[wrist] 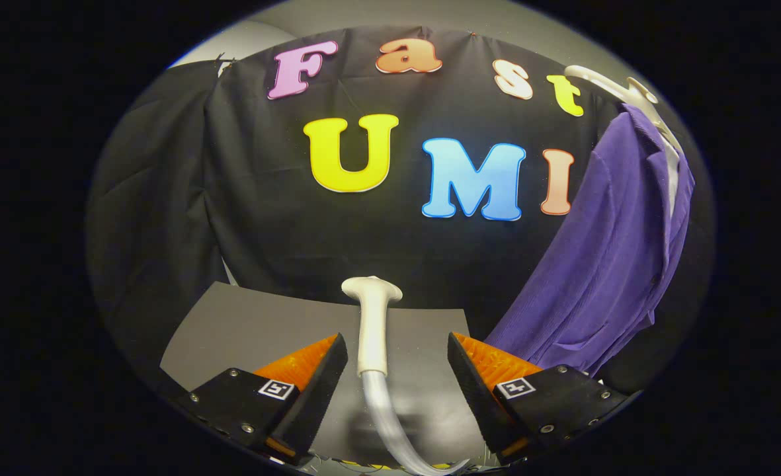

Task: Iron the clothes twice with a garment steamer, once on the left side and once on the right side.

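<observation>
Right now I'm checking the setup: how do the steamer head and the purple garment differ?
The steamer head is white, slim and upright between the open fingers of the gripper, its hose trailing below; the purple garment is broad, soft and ribbed, draped from a white hanger beyond the right finger. The fingers touch neither.

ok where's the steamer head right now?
The steamer head stands upright between the open gripper fingers, untouched by either, over the grey tabletop; the purple garment hangs beyond the right finger.

Steamer hose (390, 423) blurred and cut off below; purple garment's (615, 264) lower hem behind the hand-held gripper (397, 363) finger
</observation>
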Motion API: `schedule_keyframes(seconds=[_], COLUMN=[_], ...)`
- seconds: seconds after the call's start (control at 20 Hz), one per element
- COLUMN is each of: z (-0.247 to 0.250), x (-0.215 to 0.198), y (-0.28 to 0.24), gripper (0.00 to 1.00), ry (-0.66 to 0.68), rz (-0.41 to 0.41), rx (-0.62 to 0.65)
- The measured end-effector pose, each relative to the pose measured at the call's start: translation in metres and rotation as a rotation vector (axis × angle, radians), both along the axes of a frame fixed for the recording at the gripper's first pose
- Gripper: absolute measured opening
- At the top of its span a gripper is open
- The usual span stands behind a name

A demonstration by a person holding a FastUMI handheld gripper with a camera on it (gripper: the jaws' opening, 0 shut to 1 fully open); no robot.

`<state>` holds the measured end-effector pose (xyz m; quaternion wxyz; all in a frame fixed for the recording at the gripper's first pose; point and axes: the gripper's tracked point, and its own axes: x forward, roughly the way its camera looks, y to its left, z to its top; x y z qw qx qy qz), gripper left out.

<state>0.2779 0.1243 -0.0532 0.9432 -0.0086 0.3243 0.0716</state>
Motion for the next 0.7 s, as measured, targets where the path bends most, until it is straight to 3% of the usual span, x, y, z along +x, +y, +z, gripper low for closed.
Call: schedule_keyframes(seconds=[0.3, 0.7], z=[-0.046, -0.105], x=[0.058, 0.073], y=[0.049, 0.059], gripper=[0.95, 0.93], ry=[0.187, 0.360], rz=[-0.035, -0.061], rx=[0.131, 0.111])
